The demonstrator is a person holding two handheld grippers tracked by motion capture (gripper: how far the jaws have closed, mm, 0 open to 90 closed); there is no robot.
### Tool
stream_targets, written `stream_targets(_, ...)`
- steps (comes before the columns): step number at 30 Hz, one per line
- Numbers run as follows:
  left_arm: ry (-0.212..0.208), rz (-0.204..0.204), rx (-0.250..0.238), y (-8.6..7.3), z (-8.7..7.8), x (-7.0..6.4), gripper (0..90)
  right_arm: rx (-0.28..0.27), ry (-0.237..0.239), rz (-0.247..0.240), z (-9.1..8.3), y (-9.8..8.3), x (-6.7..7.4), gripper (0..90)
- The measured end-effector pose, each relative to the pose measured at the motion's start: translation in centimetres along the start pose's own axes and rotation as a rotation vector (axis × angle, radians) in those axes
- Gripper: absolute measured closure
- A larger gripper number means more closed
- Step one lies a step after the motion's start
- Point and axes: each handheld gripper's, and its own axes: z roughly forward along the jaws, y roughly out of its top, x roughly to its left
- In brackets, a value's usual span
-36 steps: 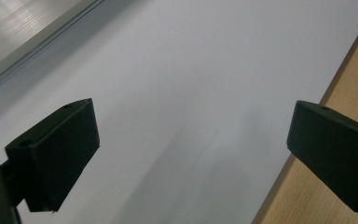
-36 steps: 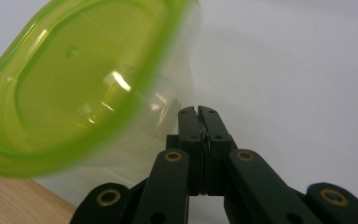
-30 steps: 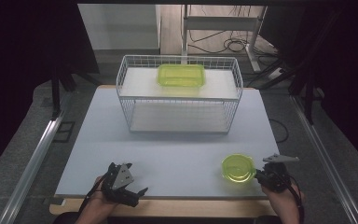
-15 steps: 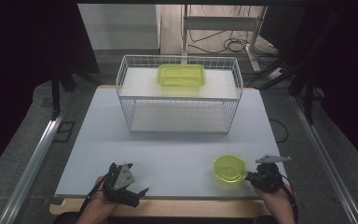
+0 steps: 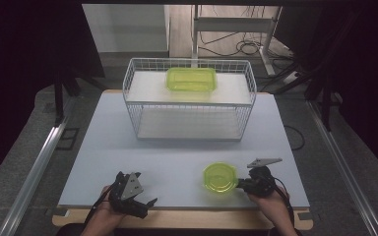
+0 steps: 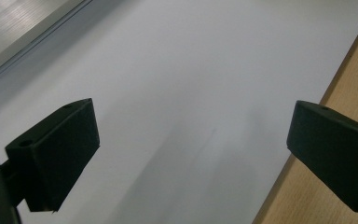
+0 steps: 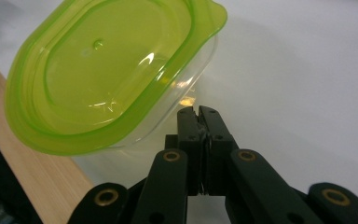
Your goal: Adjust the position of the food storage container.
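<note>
White tabletop (image 5: 177,152): right tool (image 5: 240,185), pressed together, touches upright lidded green container (image 5: 219,177).

Wire basket (image 5: 189,105) blocks the far table (image 5: 103,142) — near side open.

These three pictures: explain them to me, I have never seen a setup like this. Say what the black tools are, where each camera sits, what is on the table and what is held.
A person sits at a white table and holds a two-jaw tool in each hand. The high view looks down from above. The other two cameras ride on the tools and look along their black jaws. The left hand-held gripper rests near the table's front edge, jaws wide apart, with nothing between them. The right hand-held gripper has its jaws shut, their tips against the clear side of a round container with a green lid; whether it grips the wall is hard to tell. Farther back stands a white wire basket with a green rectangular container on top.
</note>
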Motion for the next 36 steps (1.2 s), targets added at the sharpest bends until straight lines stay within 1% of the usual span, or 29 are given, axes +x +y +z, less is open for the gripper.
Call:
stream_targets(5,0.000,0.006,0.006,0.0,0.0,0.0,2.1,0.009,0.054,-0.016,1.4,1.3,0.8,87.0)
stream_targets(10,0.003,0.005,0.004,0.0,-0.1,0.1,2.1,0.024,0.085,-0.043,3.1,2.8,1.8,87.1)
stream_targets(12,0.003,0.005,0.004,0.0,-0.1,0.1,2.1,0.028,0.091,-0.054,3.6,3.2,2.1,87.2)
stream_targets(15,0.003,0.005,0.001,-0.1,-0.1,0.0,2.1,0.033,0.077,-0.080,4.1,3.6,2.4,87.5)
stream_targets(18,0.003,0.009,0.003,-0.1,-0.2,0.1,2.1,0.031,0.050,-0.079,3.5,3.3,2.1,88.6)
stream_targets(20,0.004,0.007,0.004,-0.1,-0.1,0.1,2.1,0.026,0.048,-0.066,2.8,2.7,1.9,88.9)
stream_targets(22,0.004,0.009,0.005,-0.1,-0.1,0.1,2.1,0.030,0.032,-0.067,2.1,1.9,2.2,89.0)
stream_targets(24,0.005,0.011,0.006,0.0,-0.1,0.0,2.1,0.030,0.047,-0.067,1.7,1.4,2.5,89.0)
stream_targets(26,0.002,0.013,0.008,0.0,0.0,-0.1,2.1,0.031,0.062,-0.077,1.5,1.0,3.1,88.9)
stream_targets(29,0.003,0.015,0.010,0.0,0.0,-0.1,2.1,0.040,0.090,-0.092,1.9,1.0,3.9,88.8)
stream_targets(32,0.007,0.013,0.008,0.0,-0.1,0.0,2.1,0.057,0.094,-0.113,2.6,1.4,4.5,88.6)
stream_targets(36,0.007,0.011,0.008,0.0,-0.1,0.1,2.1,0.074,0.104,-0.121,3.6,1.9,4.8,88.6)
